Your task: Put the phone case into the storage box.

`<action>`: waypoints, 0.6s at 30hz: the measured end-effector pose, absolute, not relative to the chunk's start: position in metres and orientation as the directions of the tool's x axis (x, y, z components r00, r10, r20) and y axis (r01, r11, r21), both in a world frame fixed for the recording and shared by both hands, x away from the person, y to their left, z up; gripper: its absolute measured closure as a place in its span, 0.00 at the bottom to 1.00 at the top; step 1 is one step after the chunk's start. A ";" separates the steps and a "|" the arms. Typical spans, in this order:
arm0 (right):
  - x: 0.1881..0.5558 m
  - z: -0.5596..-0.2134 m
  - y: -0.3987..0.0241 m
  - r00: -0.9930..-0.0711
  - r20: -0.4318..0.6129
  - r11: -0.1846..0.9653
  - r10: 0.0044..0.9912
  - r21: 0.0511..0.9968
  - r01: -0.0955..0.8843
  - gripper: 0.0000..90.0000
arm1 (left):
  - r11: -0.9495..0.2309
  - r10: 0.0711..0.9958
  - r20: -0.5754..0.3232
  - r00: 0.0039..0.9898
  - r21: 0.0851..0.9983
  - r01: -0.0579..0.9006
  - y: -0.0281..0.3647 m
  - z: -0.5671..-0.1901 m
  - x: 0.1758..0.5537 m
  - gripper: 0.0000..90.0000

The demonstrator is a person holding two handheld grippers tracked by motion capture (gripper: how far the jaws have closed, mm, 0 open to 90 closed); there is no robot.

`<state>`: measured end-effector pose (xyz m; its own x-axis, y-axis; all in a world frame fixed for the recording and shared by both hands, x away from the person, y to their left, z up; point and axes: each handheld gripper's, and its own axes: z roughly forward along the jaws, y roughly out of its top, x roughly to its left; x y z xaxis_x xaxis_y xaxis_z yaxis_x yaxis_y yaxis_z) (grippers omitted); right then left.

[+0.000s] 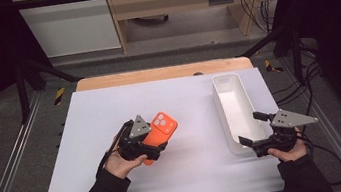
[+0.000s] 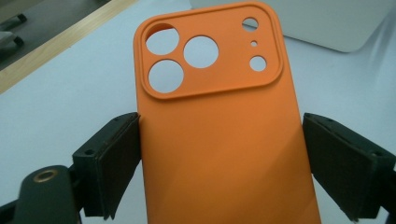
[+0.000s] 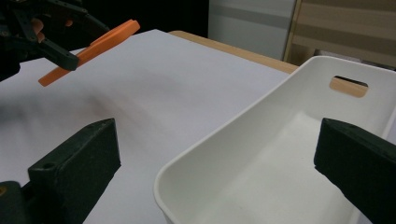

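- Between the pads of the left gripper (image 2: 219, 154), an orange phone case (image 2: 219, 116) is clamped by its two long edges; it is carried clear of the worktop (image 1: 110, 109), tilted, camera-cutout end away from the hand.
- Bin: a white oblong tray (image 1: 234, 112) is placed to the right of the case, well apart from it, its long axis running away from the person. A drop into it is judged to be the coming move.
- Case axis: the long side is pointed forward and rightward, roughly toward the tray's far half.
- Right gripper (image 1: 254, 132): jaws are spread wide, nothing is held; it is poised at the tray's near end, one jaw over the interior, and is the nearer hand to the bin.
- Materials: the case is matte and rubbery, with a raised lens block and round holes; the tray is smooth moulded plastic, rounded at the corners, with a slot handle at the far end; the worktop is covered in plain white sheet.
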<state>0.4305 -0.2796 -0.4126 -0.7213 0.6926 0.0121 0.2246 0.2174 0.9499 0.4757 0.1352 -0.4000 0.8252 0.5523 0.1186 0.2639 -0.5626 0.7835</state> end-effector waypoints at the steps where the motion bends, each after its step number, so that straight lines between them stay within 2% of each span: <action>1: 0.430 -0.412 -0.278 -0.724 0.011 0.222 0.690 0.948 0.226 0.01 | -0.566 0.548 0.121 0.828 0.782 0.261 0.134 -0.400 0.475 0.14; 18: 0.429 -0.409 -0.262 -0.761 -0.032 0.286 0.648 0.936 0.205 0.01 | -0.610 0.481 0.157 0.863 0.767 0.201 0.120 -0.401 0.466 0.15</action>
<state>0.4286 -0.2618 -0.4094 -0.7610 0.6479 -0.0318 0.2045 0.2861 0.9361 0.4656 0.1203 -0.4010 0.8628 0.4807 0.1566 0.2005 -0.6097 0.7669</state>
